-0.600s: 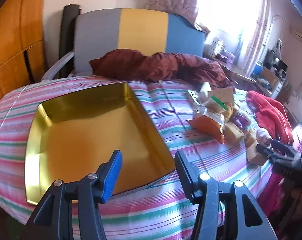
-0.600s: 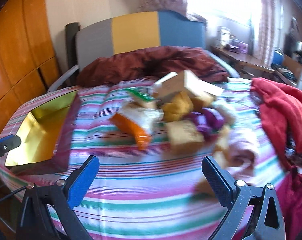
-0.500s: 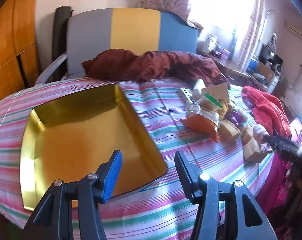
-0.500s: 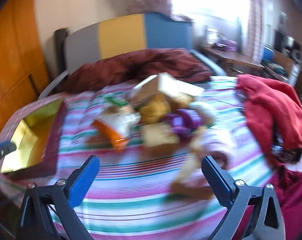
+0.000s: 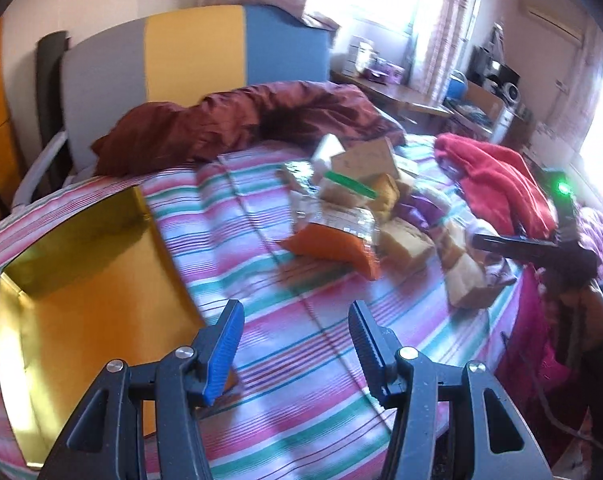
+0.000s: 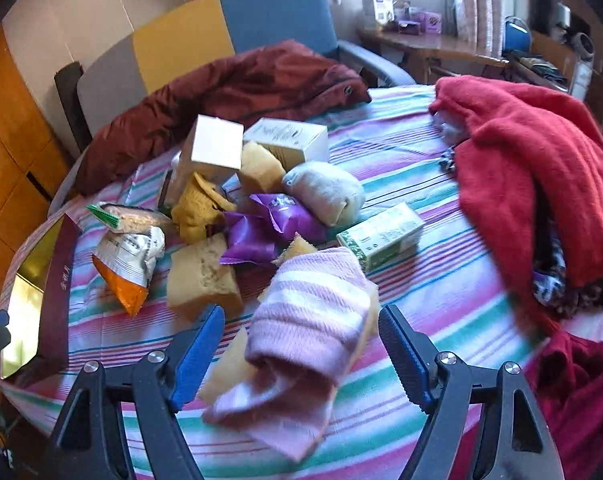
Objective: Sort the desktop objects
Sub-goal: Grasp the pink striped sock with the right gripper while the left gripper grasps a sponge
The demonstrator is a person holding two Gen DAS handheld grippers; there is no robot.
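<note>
Right gripper (image 6: 301, 344) has swung in over the pink sock (image 6: 309, 320), fingers released around it; left gripper (image 5: 295, 344) empty. Next: clamp, carry to gold tray (image 6: 25, 304) at 9 o'clock.

Striped bed (image 6: 441, 280) — clutter, perhaps snacks (image 6: 261, 216).

The gold-lined box (image 6: 29, 296) is cut off at nine o'clock in the right wrist view. A yellow sponge (image 6: 229, 364) lies half hidden under the pink striped sock (image 6: 309, 320). The purple packet's (image 6: 273, 220) print is unreadable. The desk clutter (image 5: 497, 80) at one o'clock blurs.
</note>
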